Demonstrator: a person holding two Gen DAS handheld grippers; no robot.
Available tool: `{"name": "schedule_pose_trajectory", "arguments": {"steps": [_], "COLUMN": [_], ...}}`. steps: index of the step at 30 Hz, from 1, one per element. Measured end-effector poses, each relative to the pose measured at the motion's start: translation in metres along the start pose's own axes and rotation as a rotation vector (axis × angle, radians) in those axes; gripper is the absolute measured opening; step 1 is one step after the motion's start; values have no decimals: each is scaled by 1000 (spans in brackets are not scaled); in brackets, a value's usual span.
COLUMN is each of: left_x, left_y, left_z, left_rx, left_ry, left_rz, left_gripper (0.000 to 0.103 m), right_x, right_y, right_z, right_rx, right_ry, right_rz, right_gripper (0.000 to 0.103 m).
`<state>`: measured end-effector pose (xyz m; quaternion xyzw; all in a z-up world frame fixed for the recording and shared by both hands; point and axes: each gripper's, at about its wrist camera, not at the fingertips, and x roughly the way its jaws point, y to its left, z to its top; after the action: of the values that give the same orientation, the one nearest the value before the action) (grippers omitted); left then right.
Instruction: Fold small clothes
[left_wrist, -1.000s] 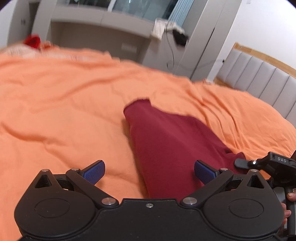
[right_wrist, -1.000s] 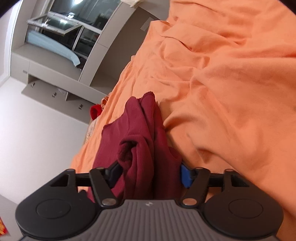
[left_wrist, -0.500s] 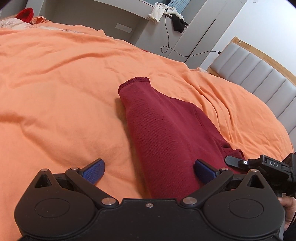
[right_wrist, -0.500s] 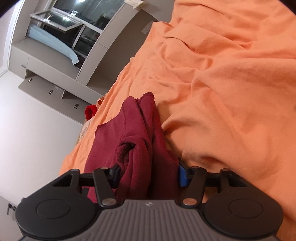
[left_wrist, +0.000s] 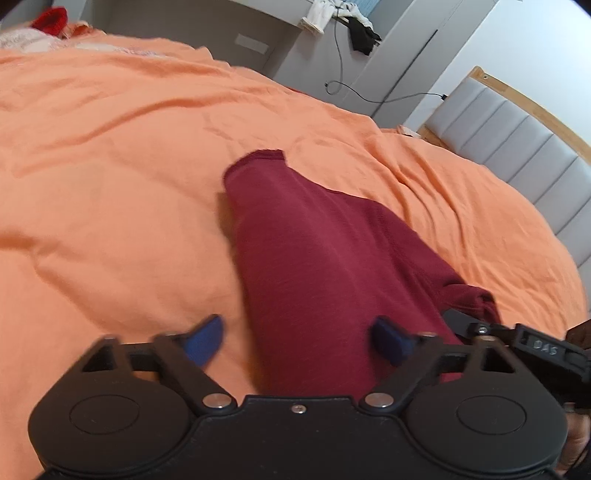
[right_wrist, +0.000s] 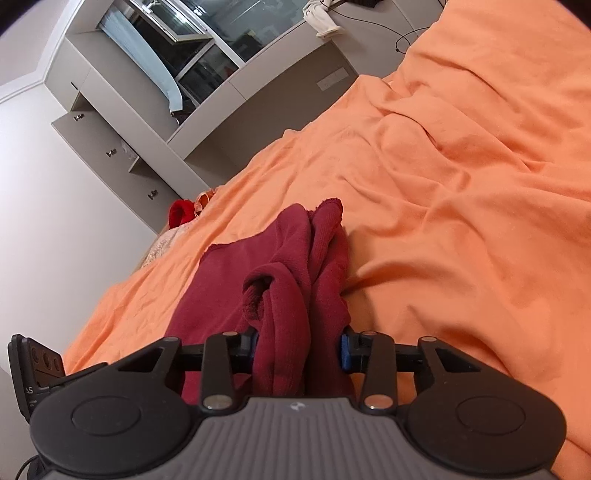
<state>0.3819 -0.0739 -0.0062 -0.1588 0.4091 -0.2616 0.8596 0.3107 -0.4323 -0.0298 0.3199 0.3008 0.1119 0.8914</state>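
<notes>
A maroon knit garment lies lengthwise on the orange bedsheet, its cuffed end pointing away from me. My left gripper straddles its near end with the jaws closing. One blue pad rests over the sheet and the other over the cloth, and neither squeezes it. In the right wrist view, the maroon garment is bunched in folds. My right gripper is closing on that bunch, and the cloth fills the gap between its pads.
A grey padded headboard with a wooden rim stands at the right. Grey cabinets and a window sit beyond the bed, with a cable and clothes hanging there. A small red item lies at the bed's far corner.
The left jaws have narrowed around the garment's near end. The right gripper has rolled and lifted a little, and its jaws have drawn in on the bunched cloth.
</notes>
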Motion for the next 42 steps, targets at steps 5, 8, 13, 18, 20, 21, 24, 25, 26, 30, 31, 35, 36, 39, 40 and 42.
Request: {"name": "schedule_pose_trajectory", "arguments": {"steps": [5,8,13,18,20,21,24,25,26,30,31,35,36,39,40,42], "left_x": [1,-5,-24,-51,-57,-59,-59,-57,-55,-36,-31,-24,-25,-25,-23,-25], "left_y": [-15,-31,-49,-40,-33,-28,-14,-11,-7,2,2,0,-1,-1,1,0], "left_z": [3,3,0,10,13,14,18,20,20,18,16,10,9,7,10,10], "left_rx": [47,122,322,375,397,398,380,375,373,374,378,397,396,389,384,370], "left_ry": [-9,-61,-176,-324,-365,-380,-406,-408,-405,-344,-337,-339,-342,-339,-336,-331], "left_rz": [30,62,124,183,219,236,276,283,286,304,316,346,347,365,370,375], "left_gripper": [39,32,30,30,30,30,30,30,30,32,32,35,37,42,43,43], "right_x": [-5,-11,-16,2,17,25,47,53,57,68,69,66,65,63,62,60], "right_y": [8,27,69,105,114,118,128,128,128,116,112,103,102,100,99,97], "right_z": [-3,-6,-19,-31,-30,-30,-33,-35,-37,-35,-34,-33,-34,-35,-35,-32], "right_rx": [-67,-172,-388,-543,-562,-581,-643,-647,-646,-563,-537,-486,-484,-475,-468,-455], "right_ry": [-32,-90,-222,-319,-336,-342,-340,-329,-314,-229,-211,-181,-180,-179,-182,-190], "right_rz": [-27,-56,-114,-107,-89,-89,-103,-111,-121,-162,-167,-176,-182,-195,-199,-205], "right_gripper": [40,39,38,38,38,38,39,39,39,41,42,46,48,51,53,59]}}
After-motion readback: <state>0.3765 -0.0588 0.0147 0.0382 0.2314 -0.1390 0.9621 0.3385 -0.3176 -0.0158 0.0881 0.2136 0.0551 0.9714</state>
